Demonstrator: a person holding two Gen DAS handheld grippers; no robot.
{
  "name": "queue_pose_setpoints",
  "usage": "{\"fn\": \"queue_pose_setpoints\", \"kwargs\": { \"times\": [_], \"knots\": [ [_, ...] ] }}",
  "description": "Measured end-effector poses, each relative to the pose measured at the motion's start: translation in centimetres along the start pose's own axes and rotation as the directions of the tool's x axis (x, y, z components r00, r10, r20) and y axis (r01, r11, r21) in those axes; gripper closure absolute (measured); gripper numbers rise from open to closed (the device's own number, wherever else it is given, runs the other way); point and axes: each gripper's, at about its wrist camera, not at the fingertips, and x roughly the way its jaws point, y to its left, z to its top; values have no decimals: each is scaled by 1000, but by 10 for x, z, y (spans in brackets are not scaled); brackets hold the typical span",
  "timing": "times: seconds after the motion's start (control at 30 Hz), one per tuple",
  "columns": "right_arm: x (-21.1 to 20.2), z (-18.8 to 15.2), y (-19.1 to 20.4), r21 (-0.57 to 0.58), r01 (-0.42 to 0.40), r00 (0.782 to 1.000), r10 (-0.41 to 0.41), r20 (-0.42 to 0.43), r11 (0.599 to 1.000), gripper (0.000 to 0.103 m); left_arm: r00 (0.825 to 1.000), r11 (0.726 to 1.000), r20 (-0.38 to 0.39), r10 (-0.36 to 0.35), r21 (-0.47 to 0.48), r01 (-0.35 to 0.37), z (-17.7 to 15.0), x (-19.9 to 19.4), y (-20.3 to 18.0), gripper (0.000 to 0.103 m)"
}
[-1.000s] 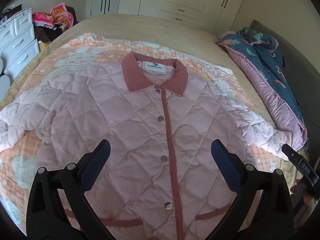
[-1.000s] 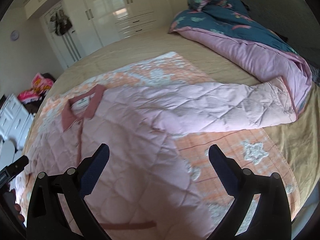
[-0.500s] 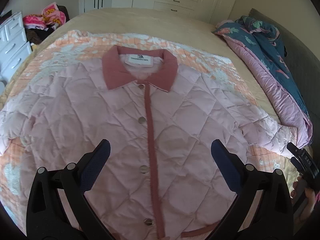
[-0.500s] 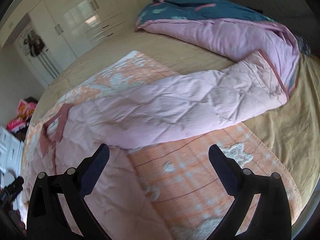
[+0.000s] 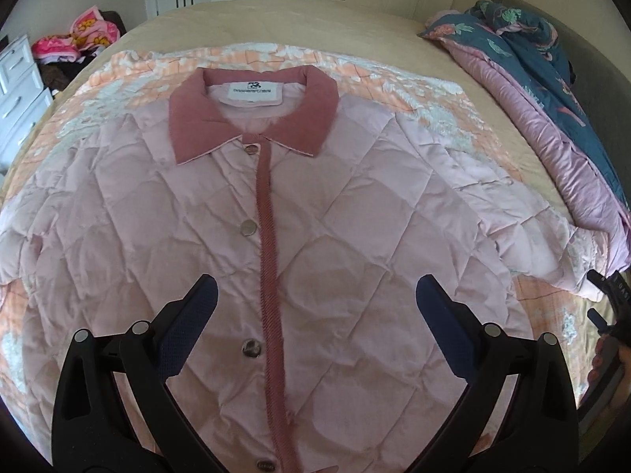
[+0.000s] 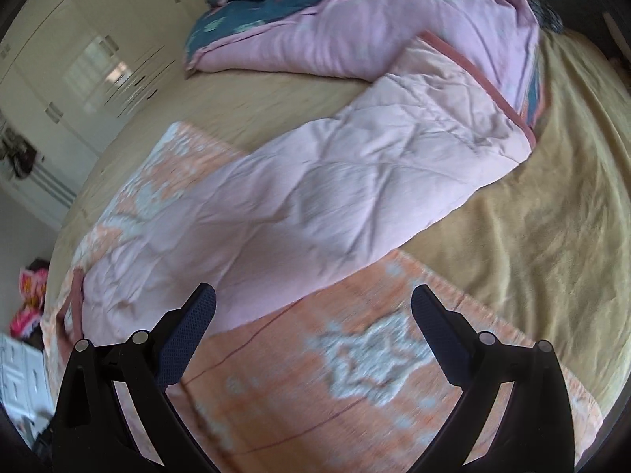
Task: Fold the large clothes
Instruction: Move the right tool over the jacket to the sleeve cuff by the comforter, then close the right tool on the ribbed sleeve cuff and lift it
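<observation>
Evidently no fold is made yet: the jacket lies flat and buttoned on the bed, straight ahead of the left gripper, which hangs released and empty. Only the right view shows the sleeve stretched out beyond the right gripper, likewise released.

Bare bedspread beyond the collar; heaped quilt crowds the right sleeve.

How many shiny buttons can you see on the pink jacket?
4, down the front strip: under the collar, chest, middle, bottom edge. More may be hidden below.
</observation>
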Motion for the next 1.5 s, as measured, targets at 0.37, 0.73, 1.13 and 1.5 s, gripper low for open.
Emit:
{"fn": "queue_pose_setpoints", "kwargs": {
  "times": [0.37,0.73,1.13,1.5],
  "knots": [
    [48,43,-62,229,33,999,-31,-9,973,4,999,999,-38,33,-8,-33,11,28,5,8],
    [34,60,-82,295,-107,985,62,159,950,79,996,995,13,92,-41,-92,24,5,46,8],
    [-58,81,29,-44,-235,931,237,277,971,87,993,995,88,78,-68,-72,41,-47,72,8],
    [-124,75,139,-290,-277,886,360,291,916,87,984,995,167,59,-94,-44,53,-99,97,8]
  ]
}}
